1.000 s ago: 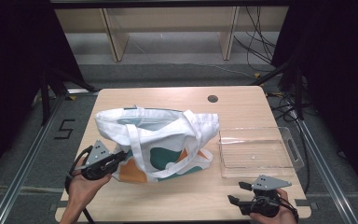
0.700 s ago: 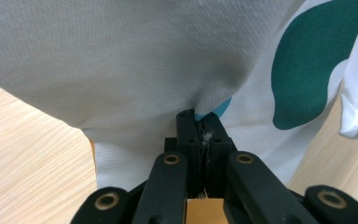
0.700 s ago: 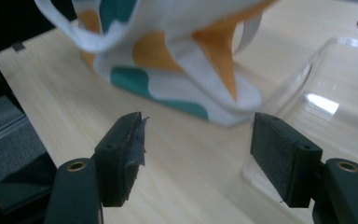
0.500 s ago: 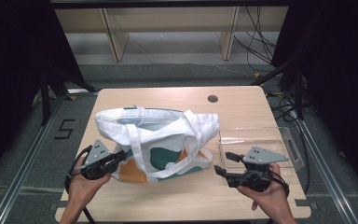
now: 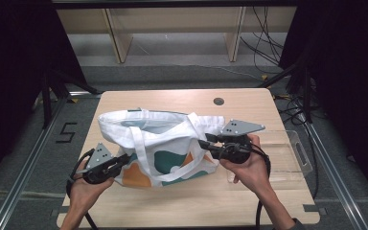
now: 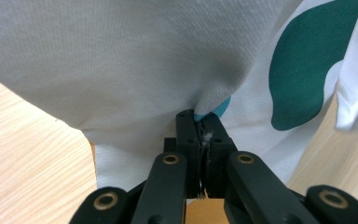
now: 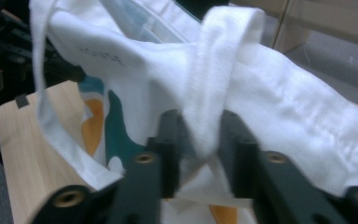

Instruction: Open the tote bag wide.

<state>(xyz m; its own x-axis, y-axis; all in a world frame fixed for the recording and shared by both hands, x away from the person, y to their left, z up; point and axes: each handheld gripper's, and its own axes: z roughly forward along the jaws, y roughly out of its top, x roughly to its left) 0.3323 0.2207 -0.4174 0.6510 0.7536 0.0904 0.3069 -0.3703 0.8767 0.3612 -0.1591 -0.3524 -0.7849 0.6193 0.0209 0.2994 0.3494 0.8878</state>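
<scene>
So there's a white canvas tote bag [image 5: 159,143] with teal and orange blobs printed on it, sitting roughly mid-table on a light wooden table [image 5: 182,206], mouth open toward the far side and one long strap [image 5: 146,160] looping down over the near face. The left gripper [image 5: 120,163] is down at the bag's near-left corner, and in the left gripper view its jaws are pinched tight together on a fold of the tote bag [image 6: 121,70], fabric puckered right where it goes in between the tips, with a bit of teal showing there. The right gripper [image 5: 206,143] is up at the bag's right end, near the top edge, held in the person's right hand [image 5: 249,167]. Its jaws have just been closing, and in the right gripper view a white strap [image 7: 214,93] hangs between them; they stand narrow around it, but it's blurry and I honestly can't tell if the pads are actually pressing on it. Just right of the bag, partly under that hand, lies a clear plastic tray [image 5: 294,158] along the table's right edge.
</scene>
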